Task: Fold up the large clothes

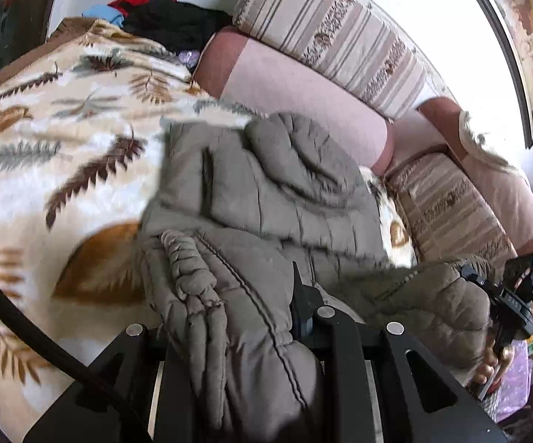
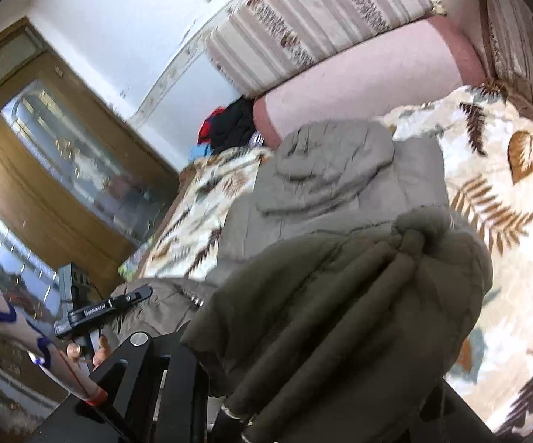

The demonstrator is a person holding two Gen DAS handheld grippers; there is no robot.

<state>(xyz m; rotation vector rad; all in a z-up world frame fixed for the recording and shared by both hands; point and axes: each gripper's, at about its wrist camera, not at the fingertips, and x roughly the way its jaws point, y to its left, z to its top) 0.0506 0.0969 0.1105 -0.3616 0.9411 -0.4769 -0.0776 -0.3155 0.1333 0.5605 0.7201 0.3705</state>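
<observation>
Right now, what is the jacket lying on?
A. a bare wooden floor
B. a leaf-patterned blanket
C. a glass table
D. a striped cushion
B: the grey-green padded jacket is spread on the leaf-patterned blanket, with the striped cushion behind it.

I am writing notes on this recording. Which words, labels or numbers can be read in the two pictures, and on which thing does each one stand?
"GenRobot.AI", roughly, small and only just legible: on the black bar of the left gripper, seen from the right wrist camera.
White letters on the round black part of the right gripper: too blurred to read.
The grey padded jacket, the leaf blanket and the striped cushion show no text.
</observation>
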